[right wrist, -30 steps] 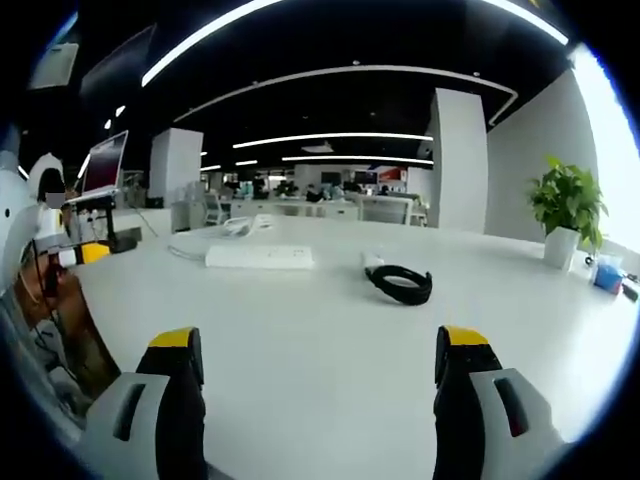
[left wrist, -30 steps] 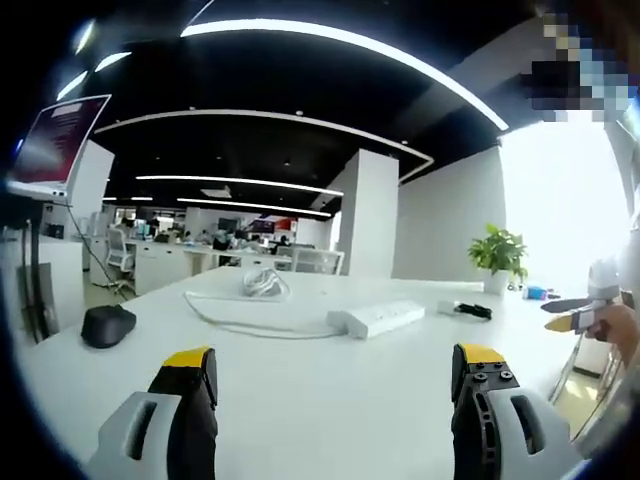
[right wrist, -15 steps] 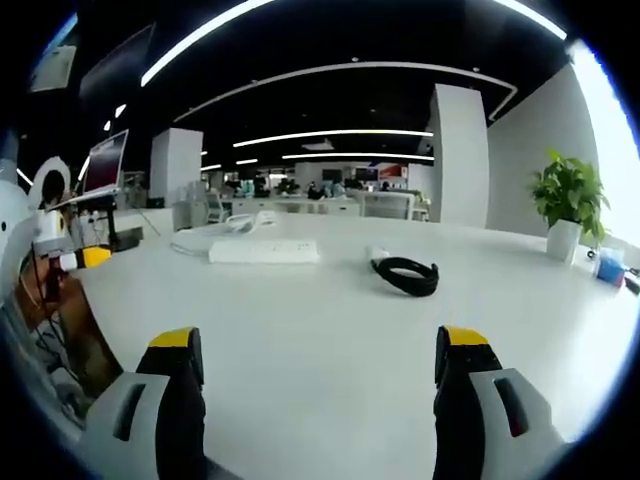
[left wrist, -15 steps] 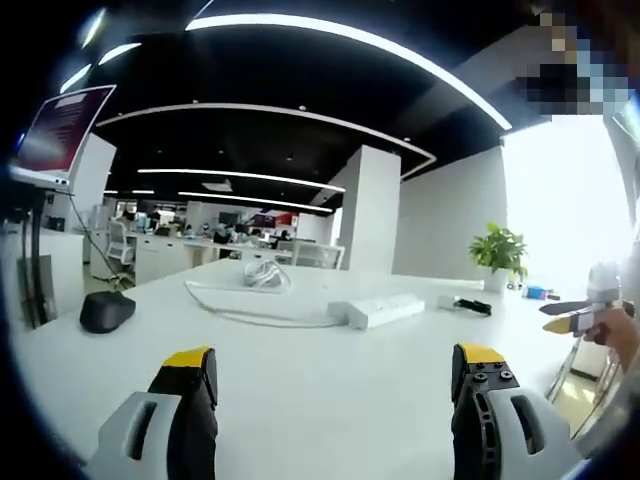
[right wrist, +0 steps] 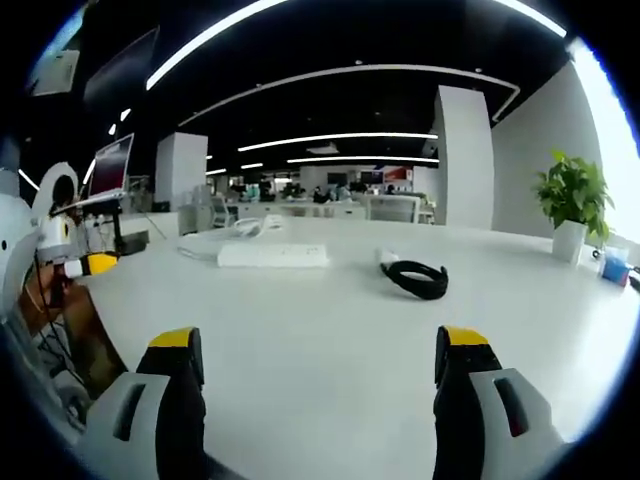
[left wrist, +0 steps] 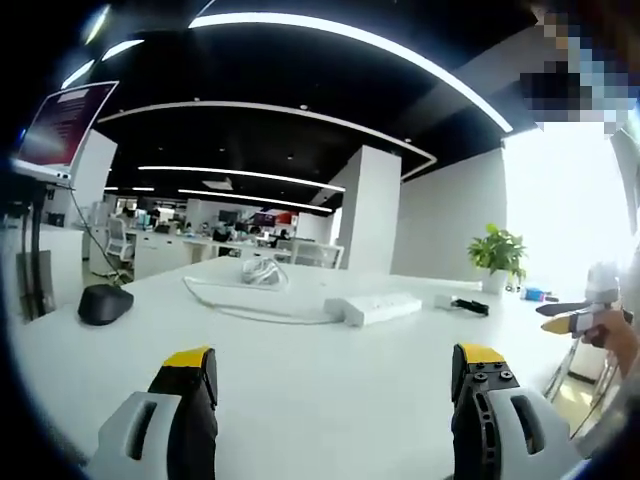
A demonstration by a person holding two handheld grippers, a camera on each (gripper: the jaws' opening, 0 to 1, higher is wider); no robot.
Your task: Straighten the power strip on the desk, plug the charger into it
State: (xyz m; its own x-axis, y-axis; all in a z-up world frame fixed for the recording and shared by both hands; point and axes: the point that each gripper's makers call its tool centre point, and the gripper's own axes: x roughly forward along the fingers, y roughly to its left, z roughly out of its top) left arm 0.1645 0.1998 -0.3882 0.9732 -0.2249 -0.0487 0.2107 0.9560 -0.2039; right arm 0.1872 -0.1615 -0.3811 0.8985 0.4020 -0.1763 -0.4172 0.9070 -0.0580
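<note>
White dominates: the power strip [right wrist: 273, 256] is lying left of centre in the right gripper view, on the white surface [right wrist: 330, 350], its cable [left wrist: 255, 312] trailing toward a coil [left wrist: 262, 273] at centre in the left gripper view. The charger [right wrist: 388, 256], with its black looped cord [right wrist: 418, 280], is sitting just beside the strip, at centre right. Both the left claw [left wrist: 330, 375] and the right claw [right wrist: 318, 362] are standing wide open, holding nothing, well apart from these things. Risks, as I judge them: the trailing cable could be dragging the strip askew while 1 claw turns it; the smooth casing could be slipping; the loose cord could be snagging a claw during plugging. A computer mouse [left wrist: 105, 302] is resting at middle left.
</note>
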